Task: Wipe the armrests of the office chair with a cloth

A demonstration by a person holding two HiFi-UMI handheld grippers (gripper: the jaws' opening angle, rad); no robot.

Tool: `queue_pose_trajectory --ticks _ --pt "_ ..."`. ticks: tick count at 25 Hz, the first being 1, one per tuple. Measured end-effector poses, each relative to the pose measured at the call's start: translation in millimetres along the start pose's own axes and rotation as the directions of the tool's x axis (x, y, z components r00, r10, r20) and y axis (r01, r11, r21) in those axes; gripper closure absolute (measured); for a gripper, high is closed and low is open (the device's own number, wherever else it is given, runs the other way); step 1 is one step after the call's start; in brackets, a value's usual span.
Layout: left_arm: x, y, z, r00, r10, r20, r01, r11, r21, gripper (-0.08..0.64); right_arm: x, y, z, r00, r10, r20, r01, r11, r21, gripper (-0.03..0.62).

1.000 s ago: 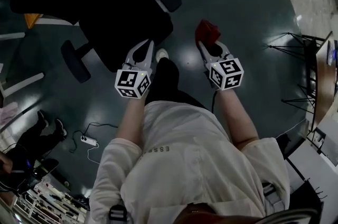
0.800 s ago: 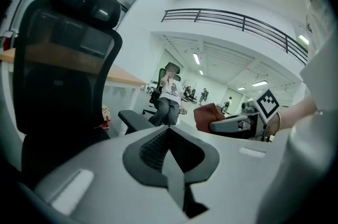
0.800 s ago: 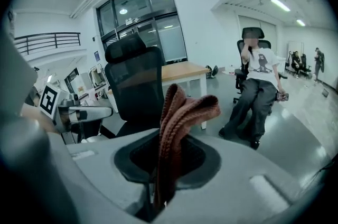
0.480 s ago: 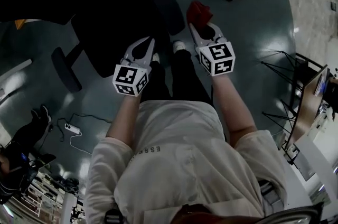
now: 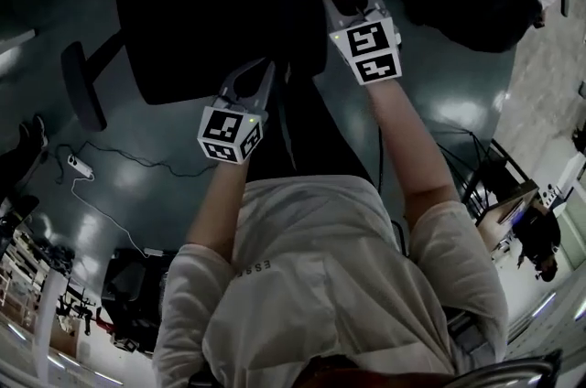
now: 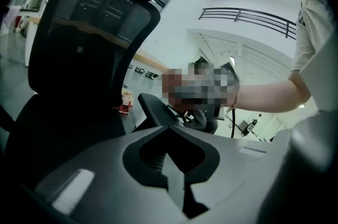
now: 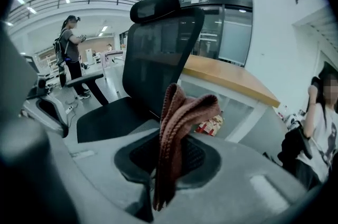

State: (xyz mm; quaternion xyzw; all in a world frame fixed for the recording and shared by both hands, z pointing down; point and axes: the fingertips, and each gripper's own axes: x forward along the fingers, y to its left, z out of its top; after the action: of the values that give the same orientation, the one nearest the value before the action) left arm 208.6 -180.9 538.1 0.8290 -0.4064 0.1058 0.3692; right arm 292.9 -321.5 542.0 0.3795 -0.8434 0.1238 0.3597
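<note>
The office chair [image 5: 197,20] fills the upper left of the head view, its seat edge just above the left tool [image 5: 249,84]. One armrest [image 5: 298,11] runs up the frame between the two tools; the other armrest [image 5: 79,89] juts out at the far left. Open dark floor [image 5: 449,93] spreads across the middle right. At the left edge a power strip [image 5: 77,165] trails its cable over the floor.

The right tool [image 5: 346,0] sits at the upper centre, just right of the nearer armrest, and is clenched on the cloth [image 7: 179,117]. The cloth is a reddish-brown knit, folded. In the right gripper view its long axis runs up the frame: a thin tail hangs below the jaws, and a thicker bunch rises above them, leaning slightly right towards the chair's backrest [image 7: 156,59]. In the head view the bunch sticks out past the tool's tips towards the top edge; whether it touches the armrest cannot be told.

The left tool is clenched on nothing and points at the chair's backrest. In the right gripper view a wooden tabletop [image 7: 232,77] stands behind the chair.
</note>
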Motion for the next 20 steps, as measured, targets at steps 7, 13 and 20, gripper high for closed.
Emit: queue_pose_trajectory --ticks 7,13,20 --pt "20.1 5.3 -32.5 0.998 0.045 -0.041 -0.047 0.998 -0.035 0.543 56.5 1.5 15.1 0.997 0.078 -0.022 -0.081 0.975 -0.208 0.543" --pt "26.4 0.6 -49.4 0.997 0.033 -0.067 -0.037 0.998 -0.053 0.543 61.6 25.6 12.4 0.991 0.129 -0.044 -0.136 0.96 -0.245 0.543" --pt "32.8 -10.3 -57.1 0.997 0.01 -0.074 -0.015 0.997 -0.071 0.545 47.6 50.2 4.1 0.975 0.214 -0.054 -0.22 0.933 -0.283 0.542"
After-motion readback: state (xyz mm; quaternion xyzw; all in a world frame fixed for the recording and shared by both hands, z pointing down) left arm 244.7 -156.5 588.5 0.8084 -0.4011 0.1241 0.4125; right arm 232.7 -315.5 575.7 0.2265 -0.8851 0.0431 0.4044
